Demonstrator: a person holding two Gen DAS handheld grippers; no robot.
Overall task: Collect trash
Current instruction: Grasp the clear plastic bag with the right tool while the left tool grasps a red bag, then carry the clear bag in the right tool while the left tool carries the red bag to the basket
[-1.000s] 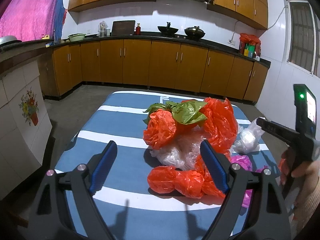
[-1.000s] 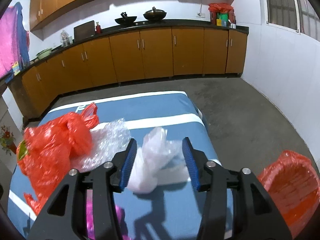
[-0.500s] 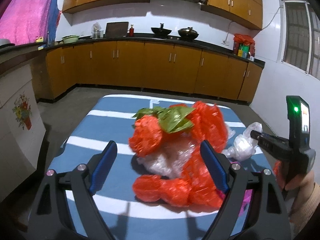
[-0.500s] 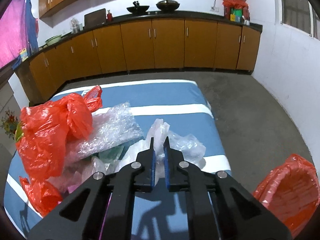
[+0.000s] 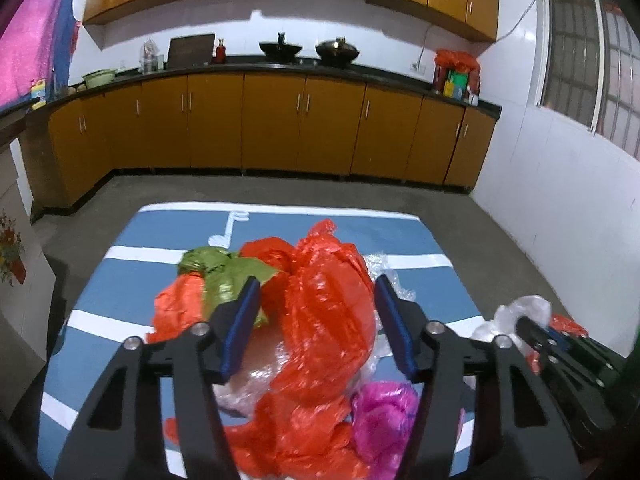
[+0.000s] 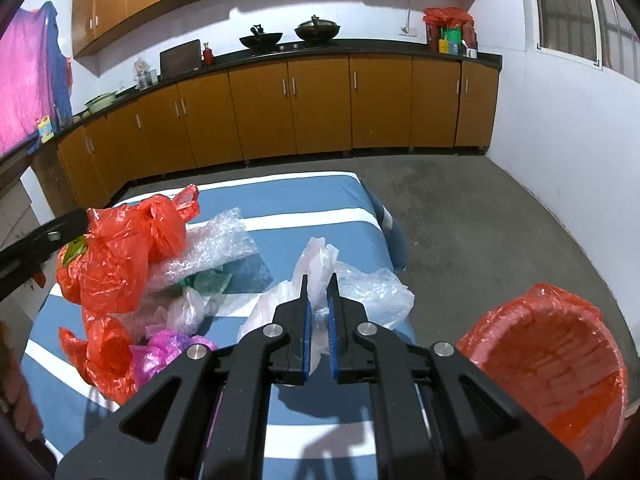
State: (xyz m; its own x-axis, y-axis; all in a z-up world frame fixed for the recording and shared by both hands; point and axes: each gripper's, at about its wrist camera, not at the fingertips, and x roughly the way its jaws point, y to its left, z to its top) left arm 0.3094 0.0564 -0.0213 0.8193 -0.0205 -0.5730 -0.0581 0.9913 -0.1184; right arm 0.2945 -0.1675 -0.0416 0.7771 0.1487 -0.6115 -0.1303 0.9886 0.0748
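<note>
A pile of trash lies on the table with the blue and white striped cloth (image 5: pixel 120 292). The big red plastic bag (image 5: pixel 328 304) sits between the closing jaws of my left gripper (image 5: pixel 318 316). Its left pad still stands off the bag. A green bag (image 5: pixel 224 276) and a pink bag (image 5: pixel 384 412) lie beside it. My right gripper (image 6: pixel 318 284) is shut on a crumpled clear plastic bag (image 6: pixel 376 292) near the table's right edge. The left wrist view also shows the right gripper (image 5: pixel 532 328) at the right, with the clear bag (image 5: pixel 520 308) in it.
A red basket lined with red plastic (image 6: pixel 548 356) stands on the floor to the right of the table (image 6: pixel 304 208). Bubble wrap (image 6: pixel 216 244) and a pink bag (image 6: pixel 168 352) lie mid-table. A person's hand (image 6: pixel 16 380) shows at the left edge. Wooden cabinets line the far wall.
My left gripper moved forward over the pile and its jaws narrowed around the red bag. My right gripper closed on the clear bag and drew it back toward the right edge.
</note>
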